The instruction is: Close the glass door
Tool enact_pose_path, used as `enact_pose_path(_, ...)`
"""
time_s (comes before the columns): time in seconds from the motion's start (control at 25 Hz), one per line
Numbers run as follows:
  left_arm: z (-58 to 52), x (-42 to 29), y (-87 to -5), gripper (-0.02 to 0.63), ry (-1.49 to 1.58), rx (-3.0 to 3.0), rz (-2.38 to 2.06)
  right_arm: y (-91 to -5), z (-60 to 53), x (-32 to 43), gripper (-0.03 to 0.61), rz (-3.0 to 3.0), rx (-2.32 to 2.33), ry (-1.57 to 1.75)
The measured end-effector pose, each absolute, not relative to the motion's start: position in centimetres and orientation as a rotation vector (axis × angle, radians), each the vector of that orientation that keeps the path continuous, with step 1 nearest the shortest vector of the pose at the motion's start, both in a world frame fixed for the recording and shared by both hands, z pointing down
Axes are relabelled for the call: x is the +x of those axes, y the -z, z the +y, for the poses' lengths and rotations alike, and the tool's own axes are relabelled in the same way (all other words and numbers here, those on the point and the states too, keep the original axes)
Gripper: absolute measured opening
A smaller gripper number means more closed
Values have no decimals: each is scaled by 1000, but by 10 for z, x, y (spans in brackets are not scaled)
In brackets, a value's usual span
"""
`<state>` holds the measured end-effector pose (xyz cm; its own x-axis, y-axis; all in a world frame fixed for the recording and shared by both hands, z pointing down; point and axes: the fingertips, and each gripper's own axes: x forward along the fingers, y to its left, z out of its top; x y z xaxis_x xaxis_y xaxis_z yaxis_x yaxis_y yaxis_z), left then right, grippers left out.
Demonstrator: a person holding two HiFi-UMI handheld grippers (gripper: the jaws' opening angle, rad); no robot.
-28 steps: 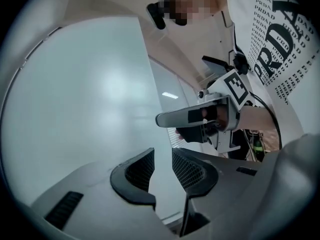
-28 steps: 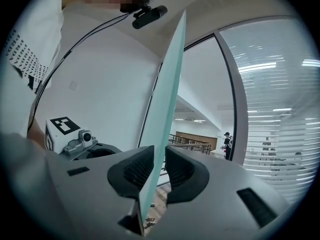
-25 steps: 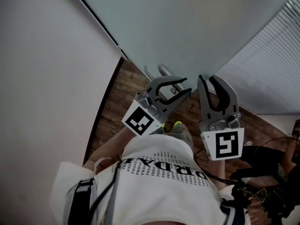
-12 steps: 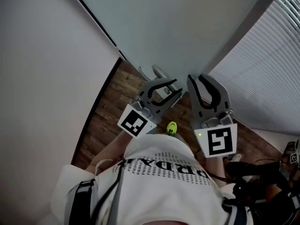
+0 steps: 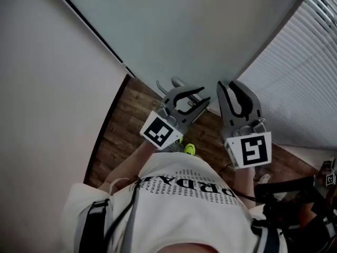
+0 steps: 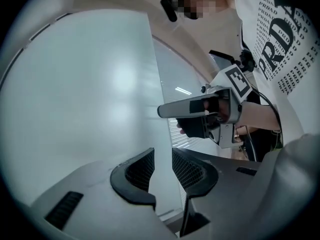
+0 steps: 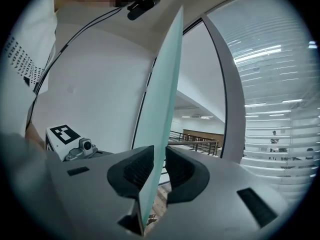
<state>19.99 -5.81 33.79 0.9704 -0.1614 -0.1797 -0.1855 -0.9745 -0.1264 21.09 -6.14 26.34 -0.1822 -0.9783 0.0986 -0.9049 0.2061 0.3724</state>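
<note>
The left gripper [image 6: 163, 165] pinches the edge of the glass door [image 5: 210, 30] (frosted, pale green); the right gripper [image 7: 159, 166], at its 3 o'clock, pinches it too.

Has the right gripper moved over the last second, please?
No clear move: the right gripper sits as far from the wall's dark door frame as before.

The right tongs [image 7: 159, 170] pinch the glass door [image 7: 168, 79] edge.
</note>
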Motion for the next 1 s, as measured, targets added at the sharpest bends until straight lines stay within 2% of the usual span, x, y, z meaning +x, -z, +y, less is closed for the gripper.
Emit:
enact_pose_path(0.32,-59,190,-326,114,-164,-2894,208,-262,-61,214,58,-2207,1864,327)
enact_pose_path(0.72,-69,196,-330,114,-210,-2885,281,-271,-58,215,58,-2211,1799,352)
enact_pose_path(0.88,-78,197,-339,64,-212,-2855,423,-280,-61,217,58,-2269,1727,393)
enact_pose_path(1.0,-83,191,-340,3,-216,-2872,532,-282,-61,215,58,-2285,1704,412)
